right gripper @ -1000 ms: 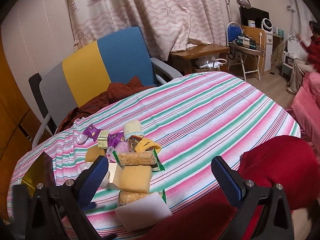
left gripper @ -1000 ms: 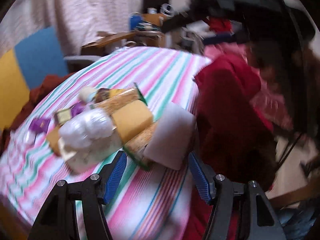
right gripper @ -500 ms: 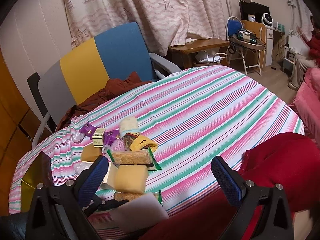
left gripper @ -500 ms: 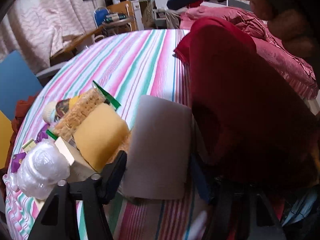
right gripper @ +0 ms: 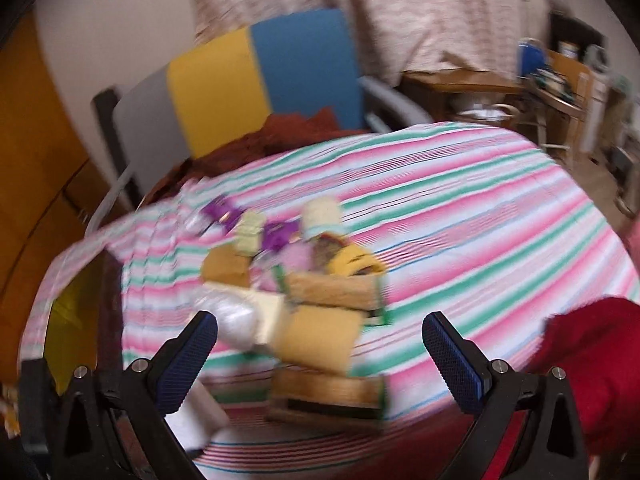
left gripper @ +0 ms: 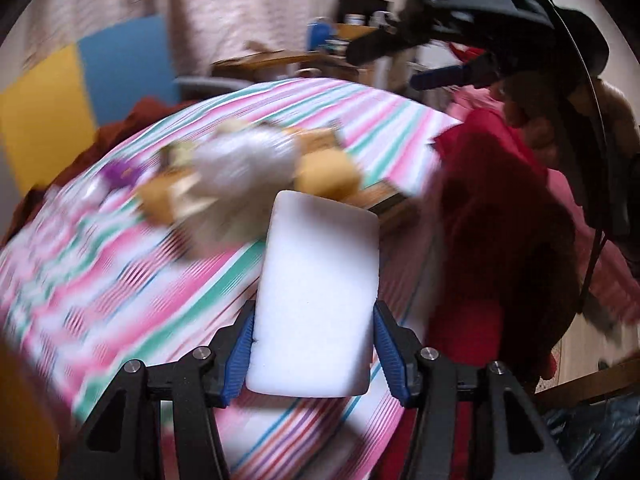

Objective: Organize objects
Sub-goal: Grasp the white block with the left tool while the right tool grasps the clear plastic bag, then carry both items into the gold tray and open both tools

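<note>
Writing is unreadable through blur. My left gripper [left gripper: 314,350] clamps a white rounded rectangular foam sponge [left gripper: 318,296]; my right gripper [right gripper: 320,346] gapes wide, empty, above yellow sponges [right gripper: 320,338].

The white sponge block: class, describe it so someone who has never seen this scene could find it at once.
Start at the striped tablecloth and look at its near edge. There the left gripper is shut on the white sponge block, lifted clear of the pile. It is the only plain white, rounded rectangle; the neighbouring sponges are yellow or tan.
</note>
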`<state>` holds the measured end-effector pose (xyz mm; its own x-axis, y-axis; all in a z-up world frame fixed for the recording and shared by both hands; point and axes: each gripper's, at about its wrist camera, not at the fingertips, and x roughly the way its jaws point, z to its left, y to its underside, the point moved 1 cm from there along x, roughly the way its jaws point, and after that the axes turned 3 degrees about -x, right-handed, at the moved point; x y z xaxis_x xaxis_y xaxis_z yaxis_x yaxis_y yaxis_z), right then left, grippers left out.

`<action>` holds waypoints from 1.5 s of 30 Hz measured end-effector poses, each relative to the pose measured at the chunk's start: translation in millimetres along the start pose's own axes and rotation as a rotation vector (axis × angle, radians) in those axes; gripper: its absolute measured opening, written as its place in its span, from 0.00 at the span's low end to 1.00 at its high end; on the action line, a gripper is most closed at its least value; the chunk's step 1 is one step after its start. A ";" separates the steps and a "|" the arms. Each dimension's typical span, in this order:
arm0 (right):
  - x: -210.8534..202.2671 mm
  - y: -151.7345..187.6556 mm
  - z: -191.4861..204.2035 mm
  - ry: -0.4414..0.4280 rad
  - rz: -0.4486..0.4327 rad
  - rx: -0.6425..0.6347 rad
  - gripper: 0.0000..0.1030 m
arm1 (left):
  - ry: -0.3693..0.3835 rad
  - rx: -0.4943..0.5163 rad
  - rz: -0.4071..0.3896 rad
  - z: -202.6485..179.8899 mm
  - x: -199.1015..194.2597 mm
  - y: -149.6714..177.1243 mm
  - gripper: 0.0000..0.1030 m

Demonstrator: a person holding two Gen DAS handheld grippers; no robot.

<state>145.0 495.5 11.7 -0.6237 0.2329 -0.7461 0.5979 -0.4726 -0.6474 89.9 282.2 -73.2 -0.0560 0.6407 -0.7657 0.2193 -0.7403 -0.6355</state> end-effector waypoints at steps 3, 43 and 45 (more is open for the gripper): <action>17.5 -2.5 28.0 -0.017 0.031 -0.071 1.00 | -0.043 -0.080 0.000 18.1 -16.3 20.0 0.55; 39.3 34.1 363.2 -0.563 0.167 -0.550 0.78 | -0.665 -0.974 -0.235 203.9 -224.0 162.2 0.76; 37.8 44.5 366.5 -0.527 0.160 -0.590 0.78 | -0.661 -0.979 -0.232 202.8 -222.1 166.8 0.76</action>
<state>-36.4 171.8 11.7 -0.5755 -0.3008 -0.7605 0.7754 0.0947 -0.6243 -58.6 -24.9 -29.2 -0.6178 0.2976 -0.7278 0.7682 0.0312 -0.6394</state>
